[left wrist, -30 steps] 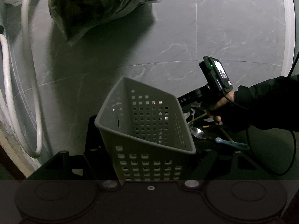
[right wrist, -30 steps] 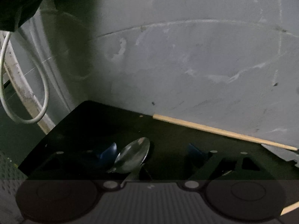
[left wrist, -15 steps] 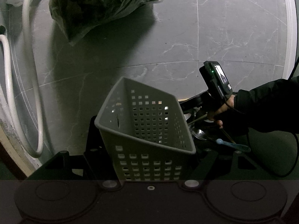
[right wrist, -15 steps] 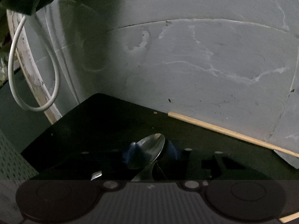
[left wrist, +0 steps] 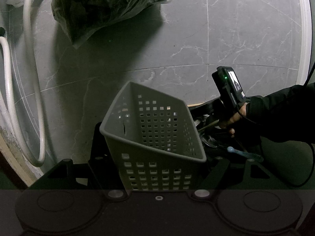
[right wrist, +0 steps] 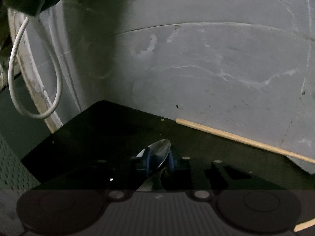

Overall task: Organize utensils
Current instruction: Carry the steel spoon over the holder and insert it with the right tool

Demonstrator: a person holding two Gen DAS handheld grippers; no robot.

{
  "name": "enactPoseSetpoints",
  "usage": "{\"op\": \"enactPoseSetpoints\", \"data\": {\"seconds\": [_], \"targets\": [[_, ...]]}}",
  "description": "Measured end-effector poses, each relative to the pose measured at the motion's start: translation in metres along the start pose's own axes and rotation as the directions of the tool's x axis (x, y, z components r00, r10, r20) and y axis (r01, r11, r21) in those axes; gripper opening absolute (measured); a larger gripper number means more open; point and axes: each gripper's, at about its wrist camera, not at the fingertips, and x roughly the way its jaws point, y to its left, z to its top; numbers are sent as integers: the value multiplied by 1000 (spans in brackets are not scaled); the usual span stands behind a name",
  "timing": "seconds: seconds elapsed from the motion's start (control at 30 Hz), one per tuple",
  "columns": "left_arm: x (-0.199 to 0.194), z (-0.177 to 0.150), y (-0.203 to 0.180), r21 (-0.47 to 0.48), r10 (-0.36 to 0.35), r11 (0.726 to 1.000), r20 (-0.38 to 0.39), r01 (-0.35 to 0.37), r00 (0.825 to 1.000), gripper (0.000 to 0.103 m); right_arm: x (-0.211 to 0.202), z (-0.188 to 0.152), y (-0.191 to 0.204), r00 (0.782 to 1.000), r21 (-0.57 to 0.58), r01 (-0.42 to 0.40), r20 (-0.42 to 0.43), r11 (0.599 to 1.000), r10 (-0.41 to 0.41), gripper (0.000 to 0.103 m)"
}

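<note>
In the left wrist view the left tongs point(left wrist: 157, 169) are clenched on a grey perforated basket point(left wrist: 155, 135), held tilted with its open mouth facing up and away over a black mat point(left wrist: 94, 137) that lies on the grey marbled floor point(left wrist: 236, 39). To the right of the basket the person's right hand point(left wrist: 232, 120), in a dark sleeve point(left wrist: 285, 114), grips the handle of the right tongs; a small device with a green light point(left wrist: 229, 86) stands above that hand. Below the hand, on the mat, lie a metal spoon point(left wrist: 210, 141) and a blue-handled utensil point(left wrist: 244, 152), just beside the basket's right corner. A white hose point(left wrist: 33, 90) loops down at the left edge, and a dark plastic bag point(left wrist: 106, 5) lies at the top. In the right wrist view the right tongs point(right wrist: 158, 161) are closing, with their blue pads point(right wrist: 147, 160) on either side of the bowl of a metal spoon point(right wrist: 159, 151); the spoon's bowl points away from the camera and rises a little above the black mat point(right wrist: 98, 129), and the pads look to be pressing on it. A wooden chopstick point(right wrist: 236, 136) lies along the mat's far right edge, where mat meets floor, well apart from the spoon. The edge of the grey basket point(right wrist: 11, 167) shows at the lower left, and a thin white cable point(right wrist: 57, 90) hangs in a loop at the left.
</note>
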Motion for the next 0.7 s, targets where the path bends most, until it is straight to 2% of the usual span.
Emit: {"op": "enactPoseSetpoints", "data": {"seconds": [0.17,0.33,0.53,0.7], "targets": [[0,0,1,0,-4,1000,2,4,1000,77,0,2,-14,998,184,-59,24,981,55,6],[0,0,2,2,-8,1000,1,8,1000,77,-3,4,-22,993,307,-112,70,945,95,2],[0,-1,3,3,-11,1000,3,11,1000,77,-12,10,-20,987,365,-139,131,921,97,1],[1,-1,2,6,-13,1000,6,13,1000,77,-31,16,-10,978,343,-144,195,928,80,1]]}}
